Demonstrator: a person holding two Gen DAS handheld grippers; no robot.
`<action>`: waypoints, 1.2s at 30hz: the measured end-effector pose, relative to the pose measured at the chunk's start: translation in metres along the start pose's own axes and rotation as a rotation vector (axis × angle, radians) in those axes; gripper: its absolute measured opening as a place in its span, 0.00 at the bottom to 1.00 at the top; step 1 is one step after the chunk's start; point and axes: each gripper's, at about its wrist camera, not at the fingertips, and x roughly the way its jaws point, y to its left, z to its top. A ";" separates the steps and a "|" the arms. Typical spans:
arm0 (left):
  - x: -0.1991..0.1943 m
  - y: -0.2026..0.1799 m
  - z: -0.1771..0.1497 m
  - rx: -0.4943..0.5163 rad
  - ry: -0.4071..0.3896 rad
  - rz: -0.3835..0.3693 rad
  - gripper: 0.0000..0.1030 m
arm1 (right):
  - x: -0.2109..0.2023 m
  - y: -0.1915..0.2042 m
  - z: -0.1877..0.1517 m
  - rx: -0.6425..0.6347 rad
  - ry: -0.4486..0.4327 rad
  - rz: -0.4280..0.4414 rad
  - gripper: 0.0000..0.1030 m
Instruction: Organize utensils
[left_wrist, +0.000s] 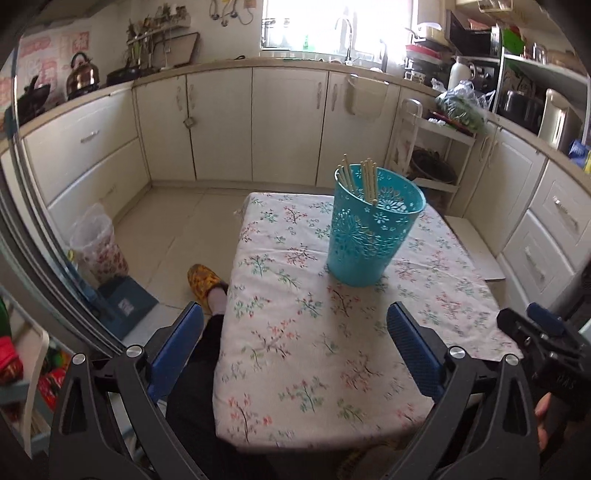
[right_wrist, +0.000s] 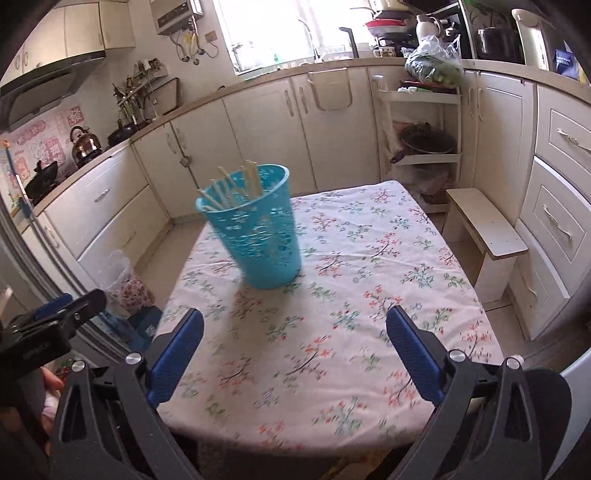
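Observation:
A teal perforated basket (left_wrist: 369, 236) stands upright on the floral-cloth table (left_wrist: 295, 350), with several pale wooden chopsticks (left_wrist: 364, 181) standing inside it. It also shows in the right wrist view (right_wrist: 258, 236), with the chopsticks (right_wrist: 236, 188) leaning in it. My left gripper (left_wrist: 295, 328) is open and empty, held above the table's near left part, short of the basket. My right gripper (right_wrist: 295, 332) is open and empty above the table's near edge. Each gripper shows at the edge of the other's view: the right one (left_wrist: 543, 336) and the left one (right_wrist: 55, 321).
Cream cabinets and countertops (left_wrist: 229, 122) ring the room. A white shelf rack (right_wrist: 424, 122) with a pan and a low stool (right_wrist: 484, 229) stand right of the table. A bin with a plastic bag (left_wrist: 96, 240) and a slippered foot (left_wrist: 207, 284) are on the floor at left.

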 end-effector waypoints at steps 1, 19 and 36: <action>-0.009 0.003 -0.003 -0.012 -0.006 -0.014 0.93 | -0.003 0.006 -0.003 -0.001 0.001 0.006 0.92; -0.086 -0.001 -0.052 0.083 -0.075 0.138 0.93 | -0.081 0.039 -0.056 -0.046 -0.090 -0.002 0.93; -0.110 -0.007 -0.067 0.070 -0.123 0.130 0.93 | -0.100 0.060 -0.073 -0.083 -0.154 0.029 0.93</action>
